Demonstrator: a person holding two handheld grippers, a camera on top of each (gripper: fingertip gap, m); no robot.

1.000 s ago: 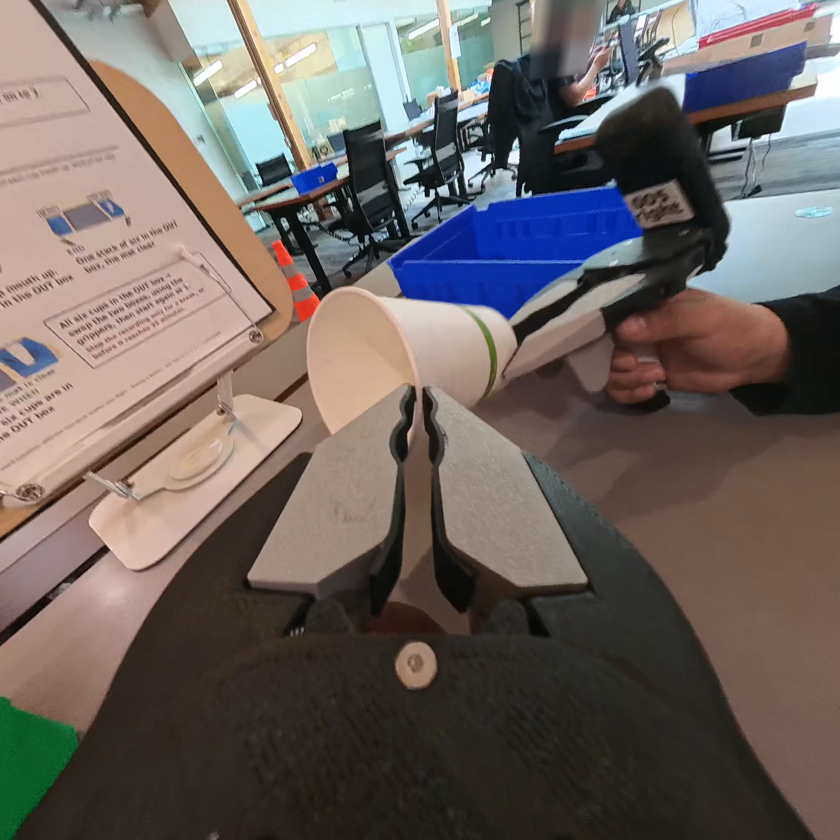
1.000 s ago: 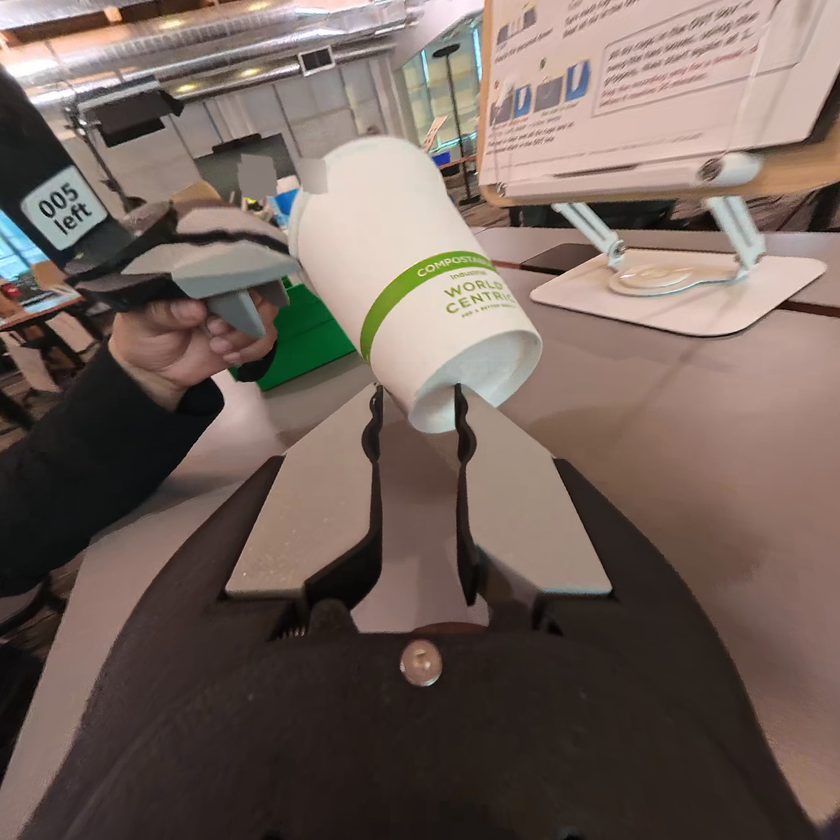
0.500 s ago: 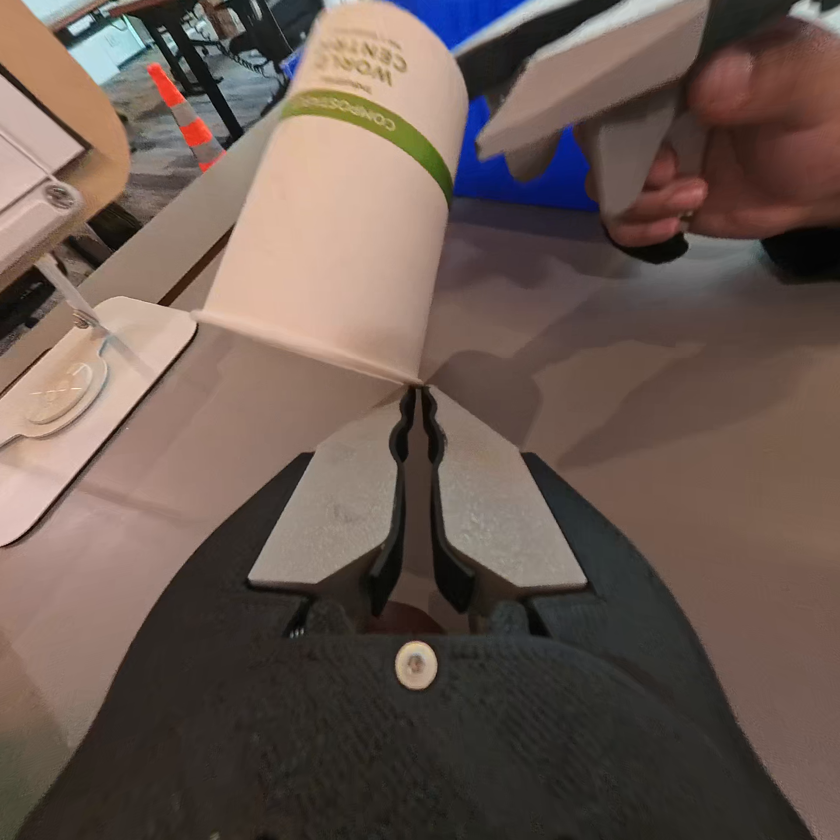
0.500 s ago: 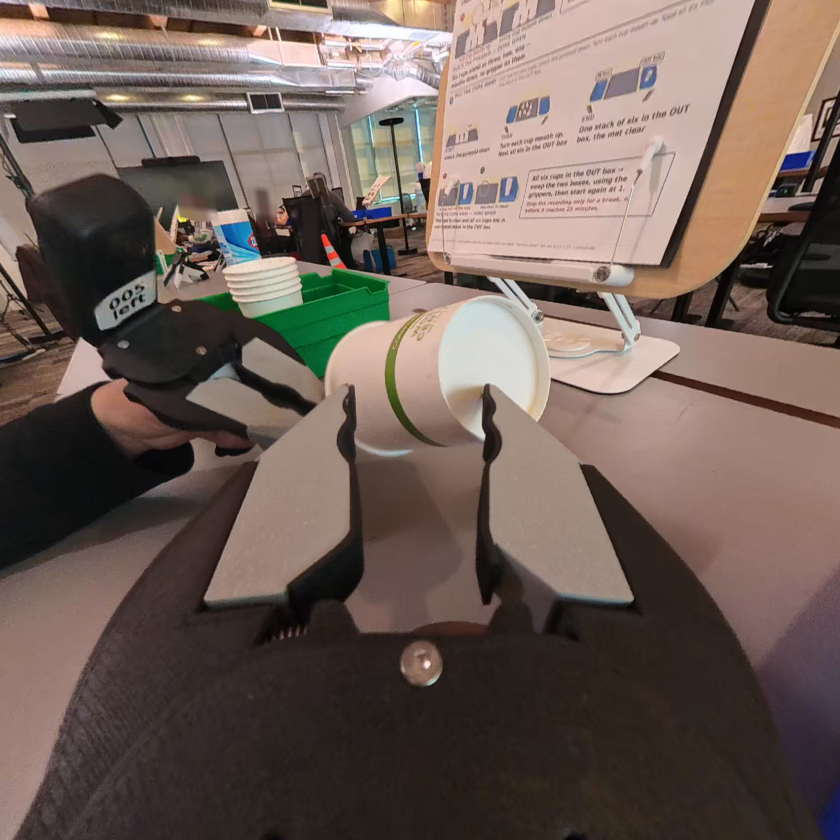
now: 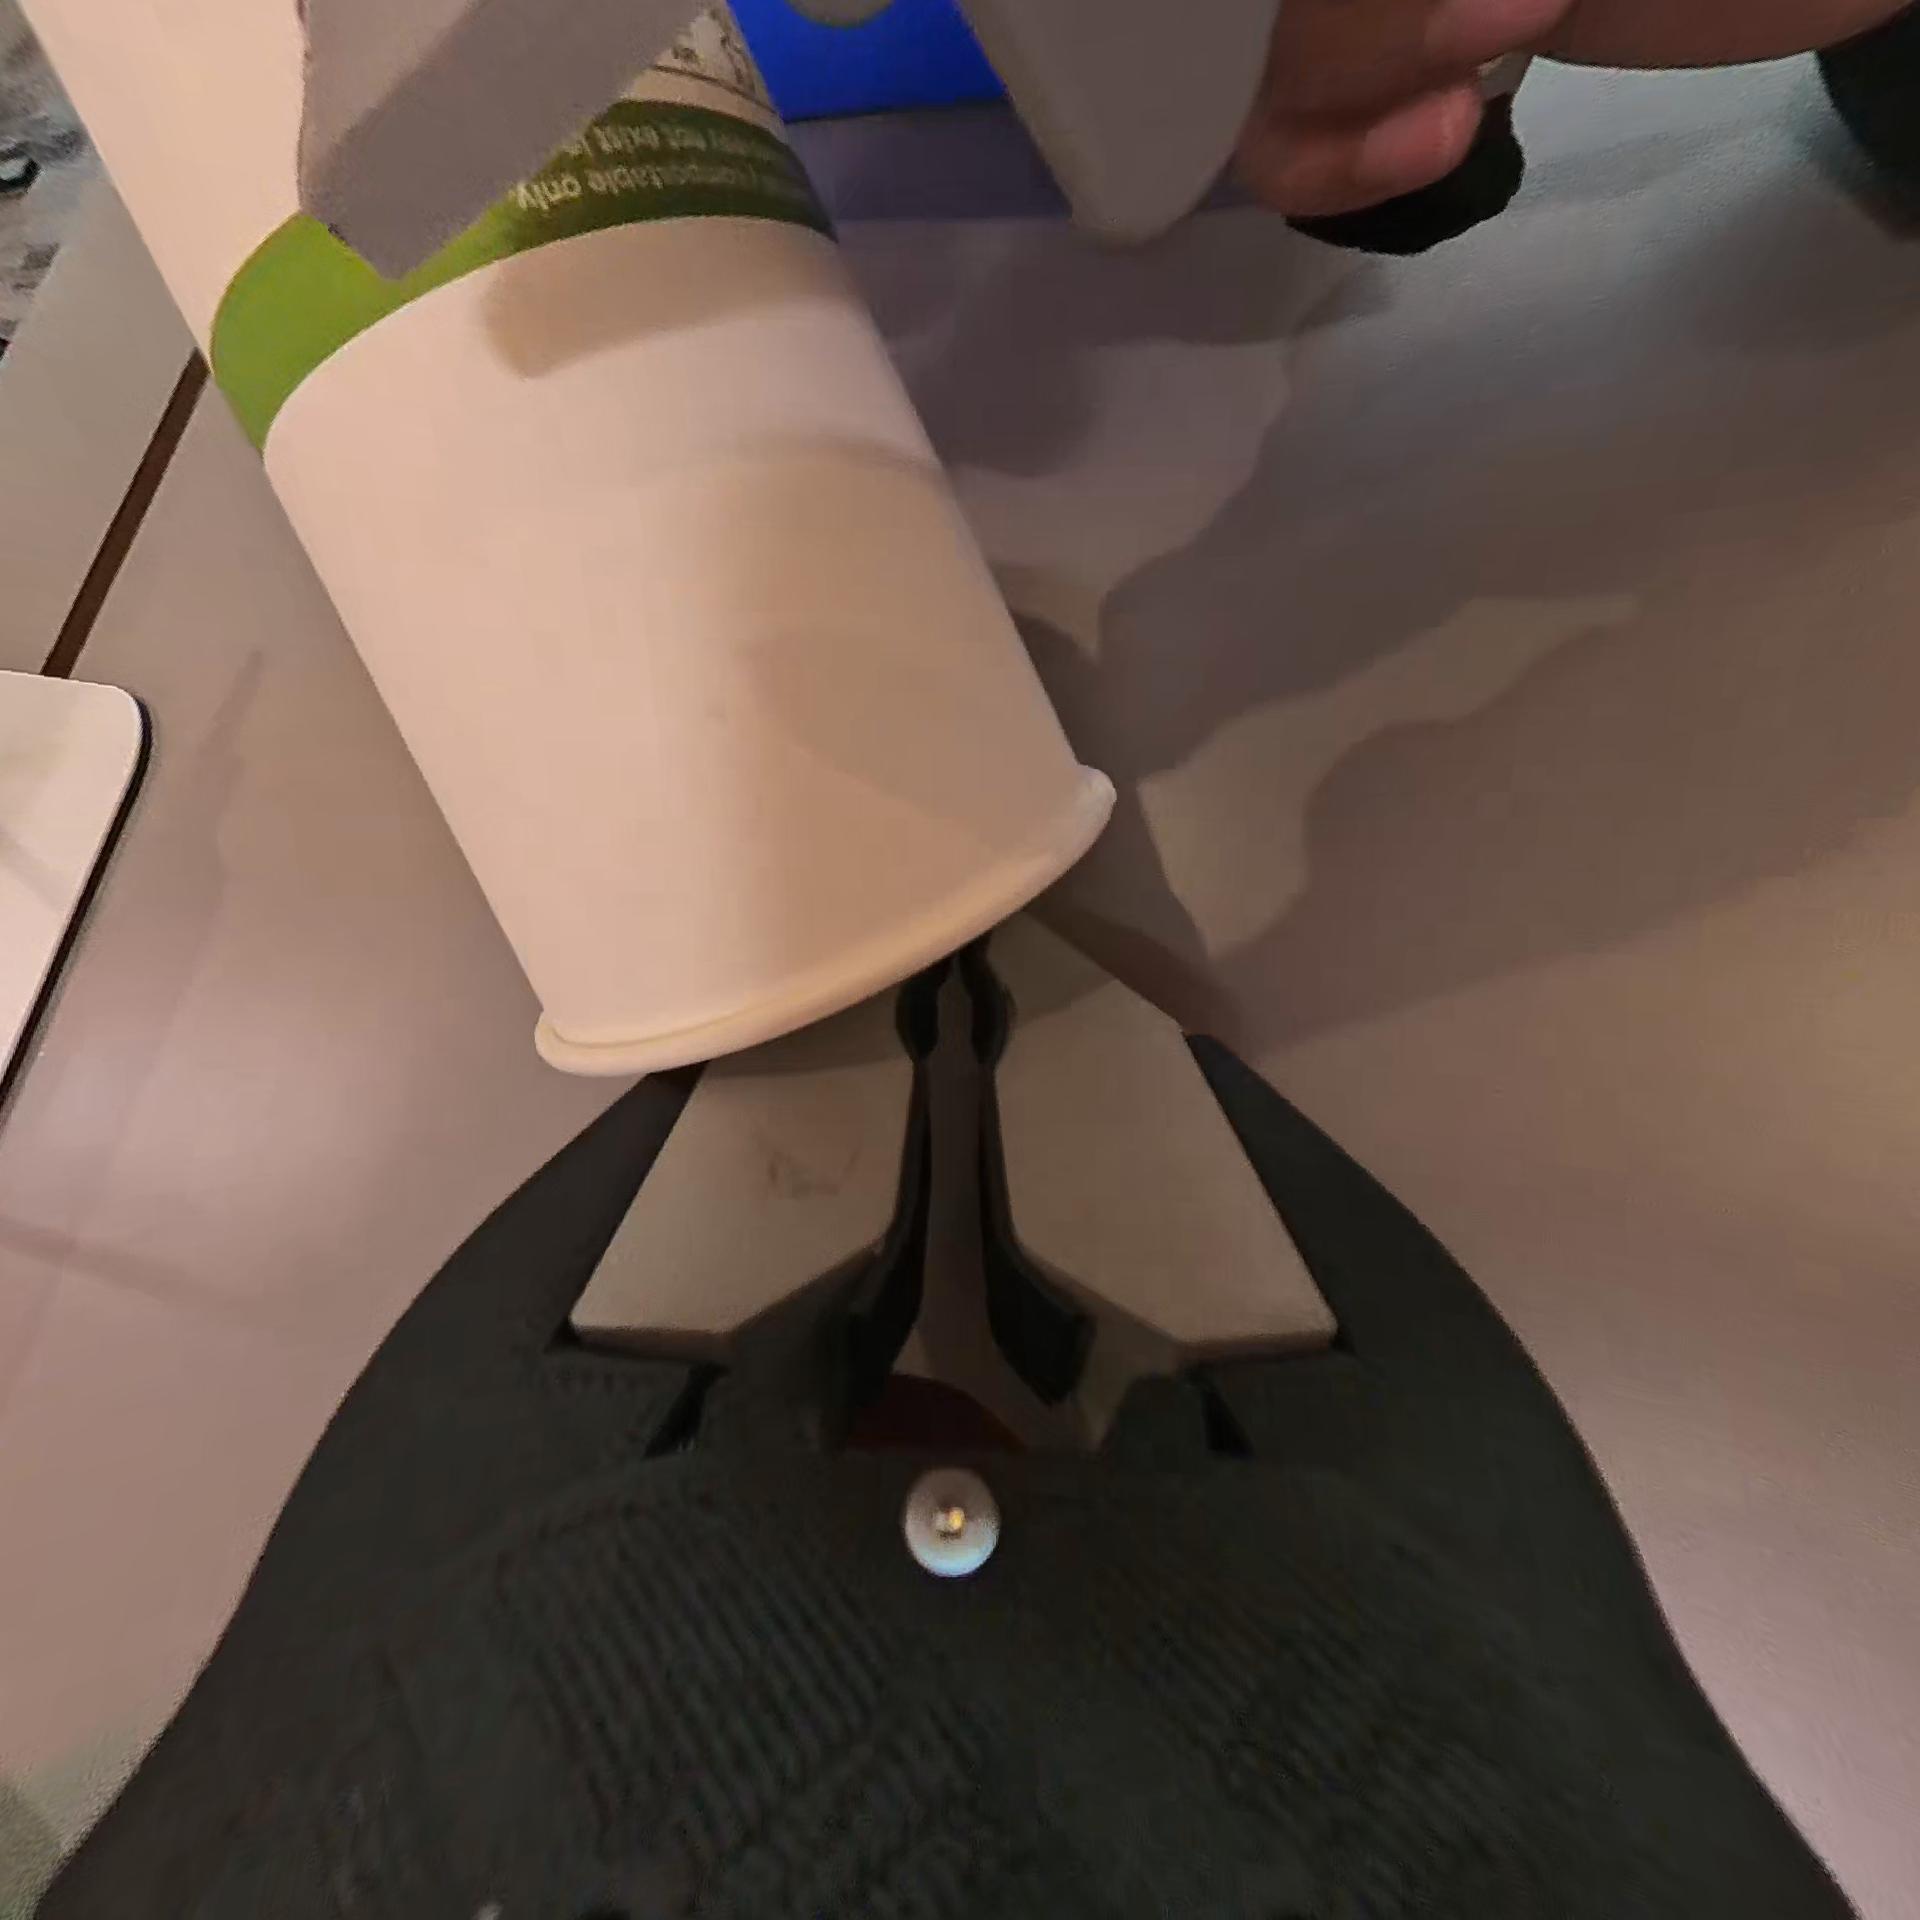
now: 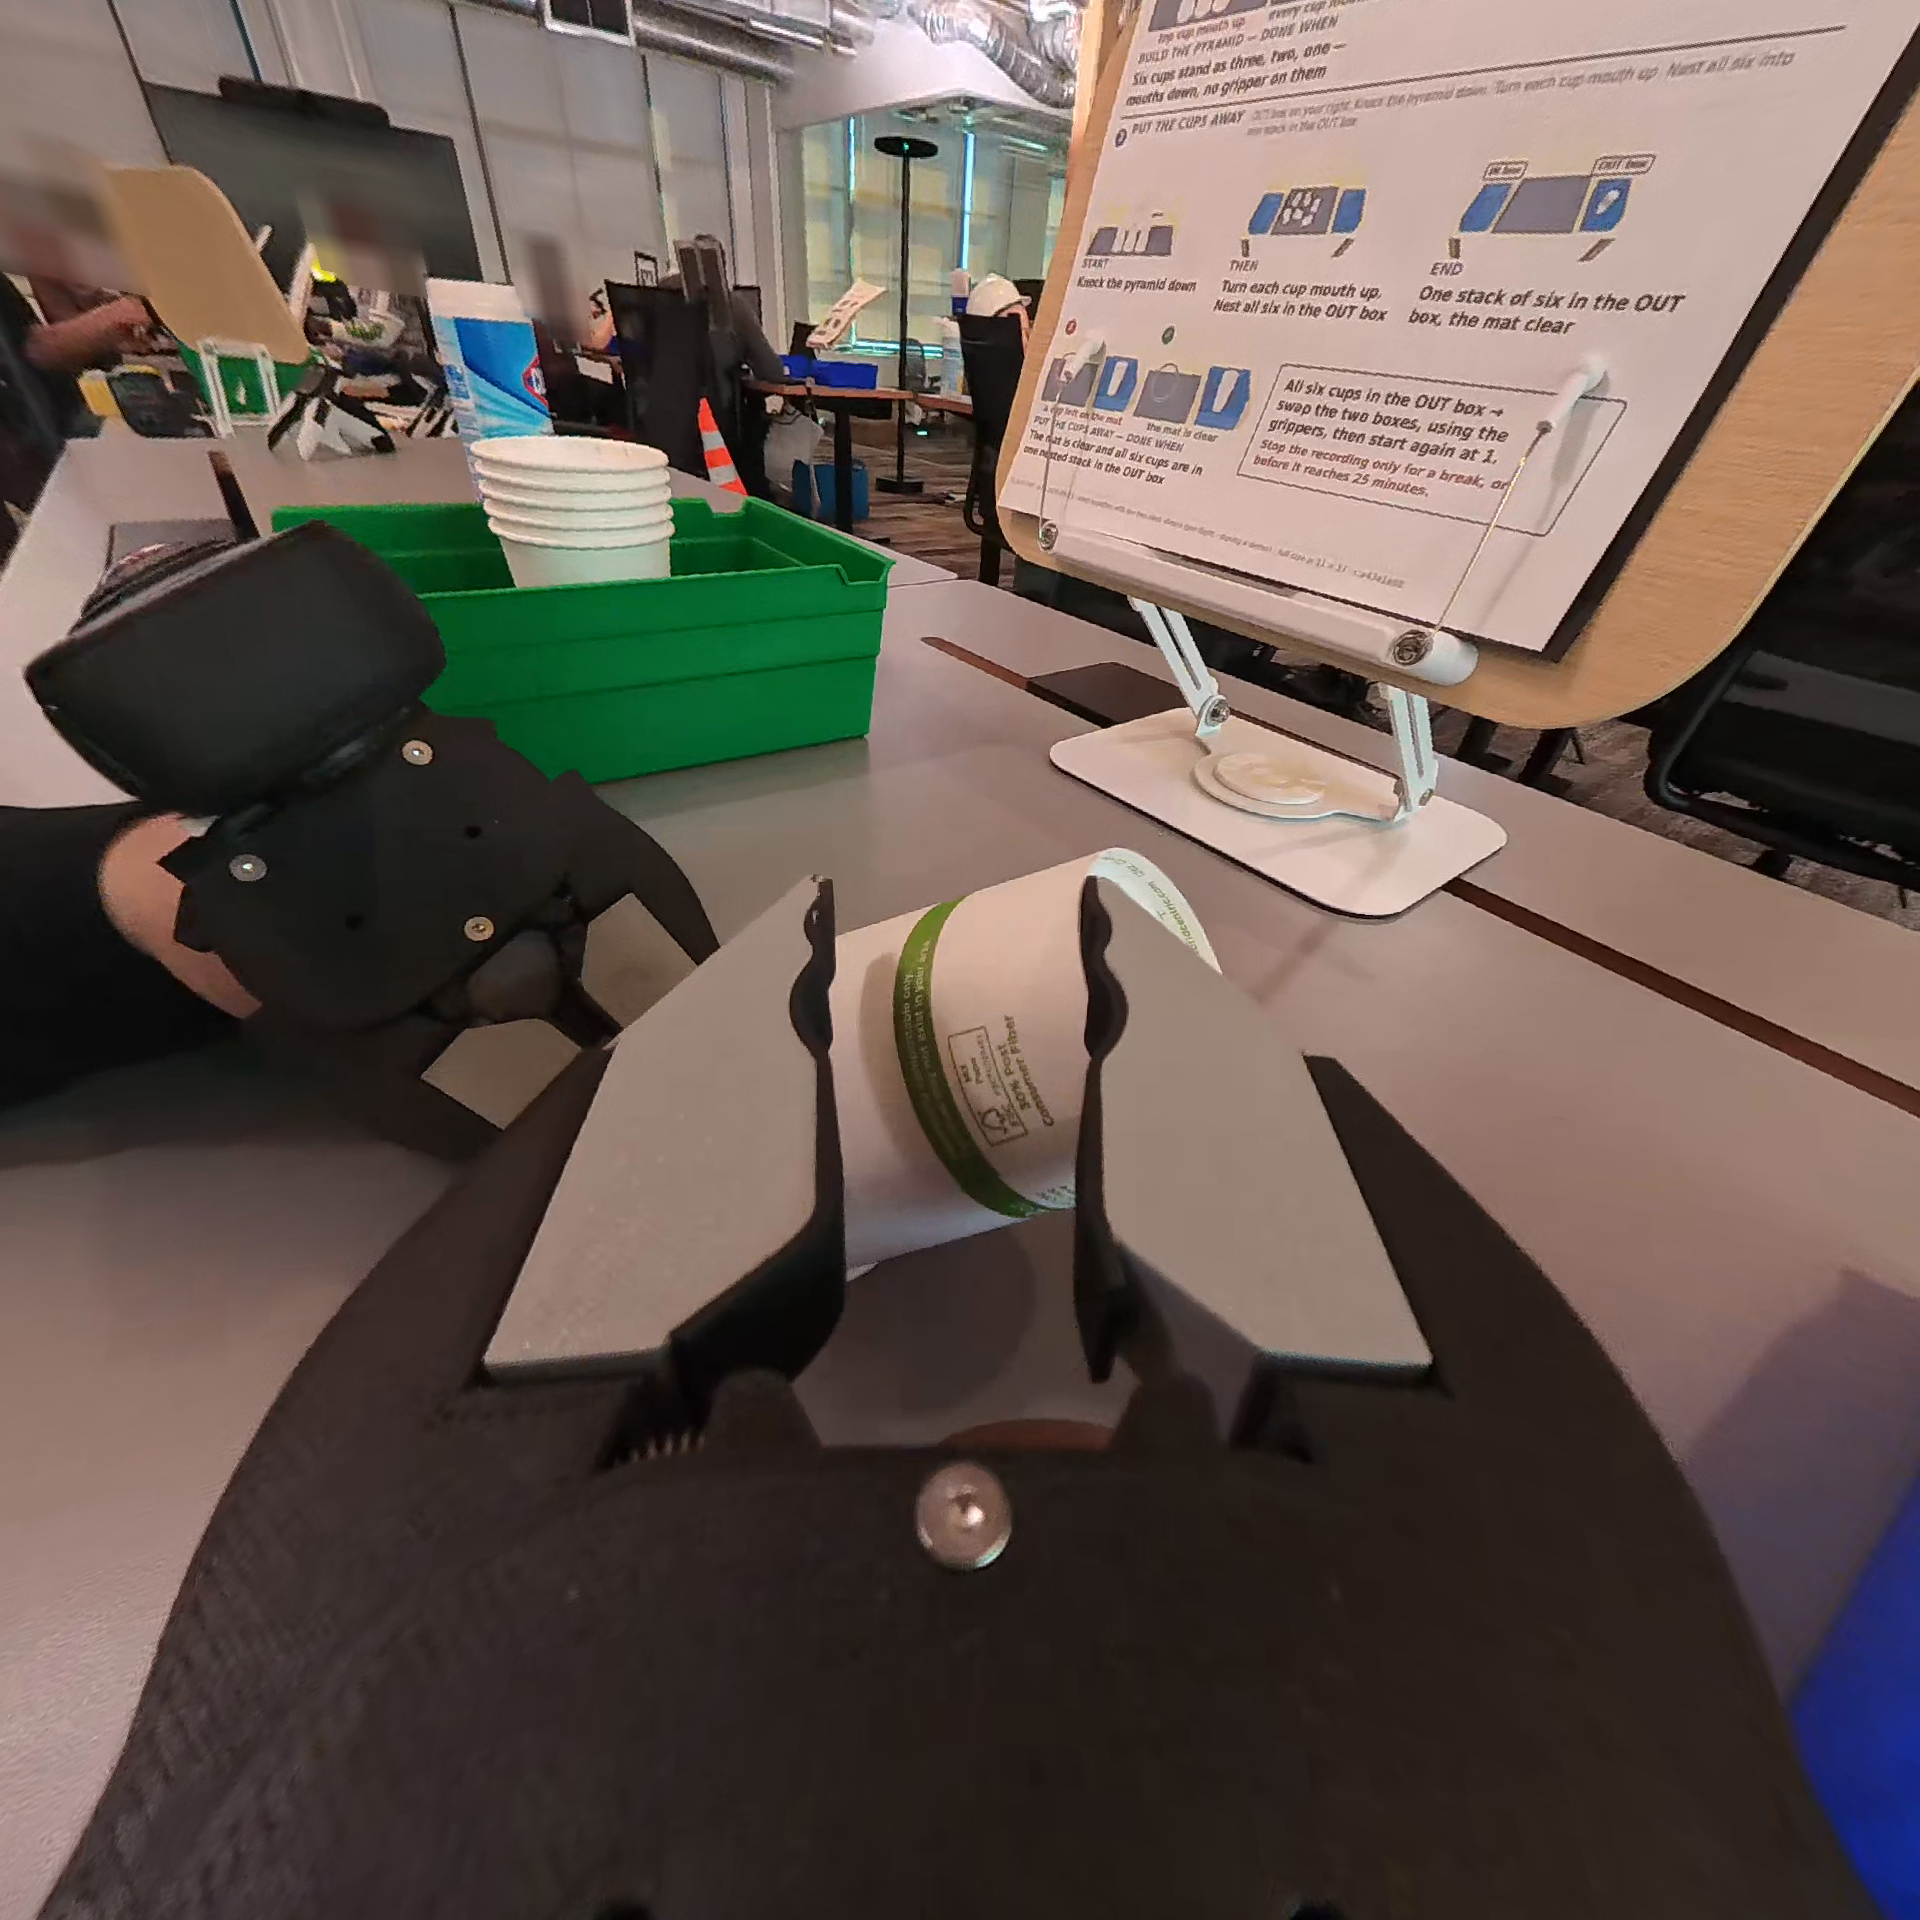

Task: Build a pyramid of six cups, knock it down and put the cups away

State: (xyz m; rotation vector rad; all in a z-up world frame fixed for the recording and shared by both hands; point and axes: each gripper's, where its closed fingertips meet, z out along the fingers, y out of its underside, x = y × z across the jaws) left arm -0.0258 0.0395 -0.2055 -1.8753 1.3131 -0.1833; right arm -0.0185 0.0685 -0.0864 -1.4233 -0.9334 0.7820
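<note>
We see a grey table (image 6: 1558, 1091) near us and an open office beyond: far desks (image 6: 831, 390) with black chairs (image 6: 665, 353), tall windows (image 6: 873, 229), a floor lamp (image 6: 902, 312), perhaps ducts (image 6: 997, 62) overhead.

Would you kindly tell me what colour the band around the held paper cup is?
Green, on the white paper cup; clearest in the right wrist view.
</note>
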